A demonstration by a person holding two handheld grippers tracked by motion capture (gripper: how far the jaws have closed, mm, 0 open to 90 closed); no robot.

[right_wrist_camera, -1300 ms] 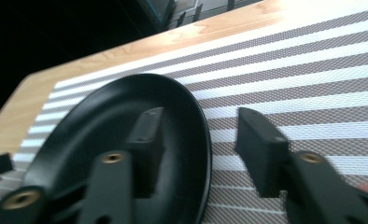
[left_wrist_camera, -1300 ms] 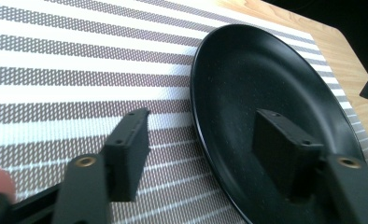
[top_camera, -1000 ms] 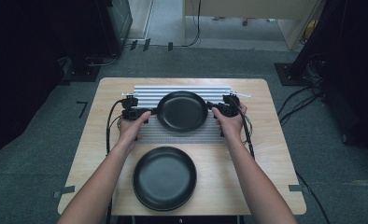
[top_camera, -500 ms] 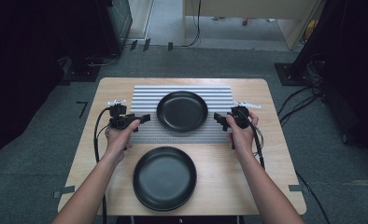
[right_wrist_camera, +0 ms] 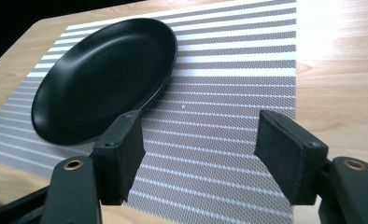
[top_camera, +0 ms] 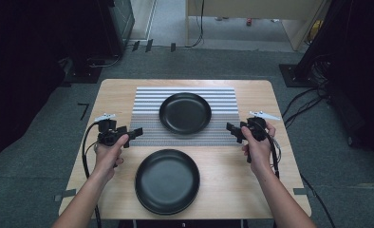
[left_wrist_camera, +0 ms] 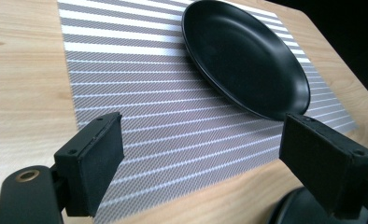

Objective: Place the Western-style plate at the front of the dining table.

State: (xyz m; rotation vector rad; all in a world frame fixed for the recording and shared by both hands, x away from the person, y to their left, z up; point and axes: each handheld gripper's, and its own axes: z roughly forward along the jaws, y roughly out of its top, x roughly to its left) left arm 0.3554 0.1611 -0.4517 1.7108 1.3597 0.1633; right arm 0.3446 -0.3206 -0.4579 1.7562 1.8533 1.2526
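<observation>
A black plate (top_camera: 185,112) lies on a grey-and-white striped placemat (top_camera: 147,102) at the middle of the table. A second black plate (top_camera: 167,180) rests on bare wood near the front edge. My left gripper (top_camera: 136,131) hovers at the mat's near left corner, pointing right, well clear of the far plate (left_wrist_camera: 247,60). Its jaws have just been opening and stand open (left_wrist_camera: 203,140) with nothing between them. My right gripper (top_camera: 231,129) is at the mat's near right corner. Its jaws have also just been opening and stand open (right_wrist_camera: 203,140) over the mat, beside the plate (right_wrist_camera: 102,74).
The wooden table (top_camera: 114,95) has bare strips to the left and right of the mat. Cables trail from both grippers along the forearms. Dark equipment and floor cables surround the table. The near plate's rim (left_wrist_camera: 289,212) shows under the left gripper's right jaw.
Both grippers have drawn back from the sides of the far plate, outward and toward the near edge. The plate stays flat on the mat.
</observation>
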